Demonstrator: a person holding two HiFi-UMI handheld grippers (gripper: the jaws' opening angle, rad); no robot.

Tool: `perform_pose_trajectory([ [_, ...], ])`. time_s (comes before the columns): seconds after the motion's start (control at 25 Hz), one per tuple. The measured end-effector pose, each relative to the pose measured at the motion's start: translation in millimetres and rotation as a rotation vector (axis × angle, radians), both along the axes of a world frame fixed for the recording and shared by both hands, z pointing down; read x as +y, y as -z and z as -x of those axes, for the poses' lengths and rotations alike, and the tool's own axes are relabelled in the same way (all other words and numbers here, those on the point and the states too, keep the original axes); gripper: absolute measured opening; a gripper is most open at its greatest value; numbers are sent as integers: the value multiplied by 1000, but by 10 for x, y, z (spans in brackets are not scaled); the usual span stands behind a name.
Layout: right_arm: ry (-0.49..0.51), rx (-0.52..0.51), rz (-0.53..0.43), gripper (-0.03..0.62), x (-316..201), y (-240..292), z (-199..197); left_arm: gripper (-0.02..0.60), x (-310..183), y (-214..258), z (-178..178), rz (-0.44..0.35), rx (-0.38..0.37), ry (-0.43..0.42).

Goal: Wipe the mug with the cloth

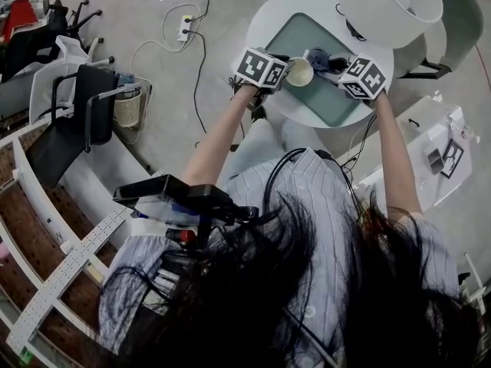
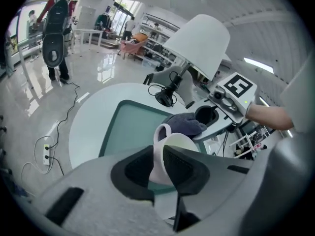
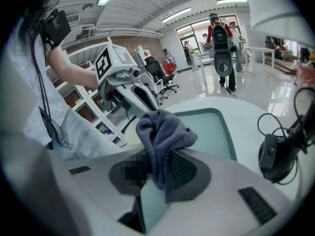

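A white mug (image 2: 172, 144) hangs tilted over the green mat (image 2: 130, 127), its mouth turned toward the right gripper. My left gripper (image 2: 158, 163) is shut on the mug's wall, one pad inside the rim and one outside; the handle points away from me. My right gripper (image 3: 157, 173) is shut on a grey-blue cloth (image 3: 160, 136), which bunches up above its jaws. In the head view the mug (image 1: 299, 71) sits between the left gripper (image 1: 285, 69) and the right gripper (image 1: 341, 71), with the cloth (image 1: 321, 60) touching or very near its rim.
The round white table (image 1: 268, 21) carries the mat, a lamp with a large white shade (image 1: 387, 6) and black cables (image 3: 275, 151). A power strip (image 1: 185, 27) lies on the floor; chairs (image 1: 84, 106) and shelving stand at the left.
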State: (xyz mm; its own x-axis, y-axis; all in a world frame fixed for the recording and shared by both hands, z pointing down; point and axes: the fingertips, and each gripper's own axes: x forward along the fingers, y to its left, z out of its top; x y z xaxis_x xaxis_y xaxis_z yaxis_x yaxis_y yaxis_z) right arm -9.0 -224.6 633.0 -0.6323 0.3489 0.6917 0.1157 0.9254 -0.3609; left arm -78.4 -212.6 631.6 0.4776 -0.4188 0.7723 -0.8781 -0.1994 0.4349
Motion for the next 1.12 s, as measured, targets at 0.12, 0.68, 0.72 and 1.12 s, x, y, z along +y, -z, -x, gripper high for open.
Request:
perform_pose_trajectory([
  [0.12,-82,4,4,95,52,-11,-47,73,-5,-6,20,-4,-30,43],
  [0.68,-453,30,-3,95,347,12,-142,64,14,18,107,-22,-163,140],
  [0.72,-478,32,0,95,367,19,-132,65,13,24,124,-20,-158,146],
  [1.12,-656,58,33,95,622,-10,-215,66,66,0,120,18,-70,343],
])
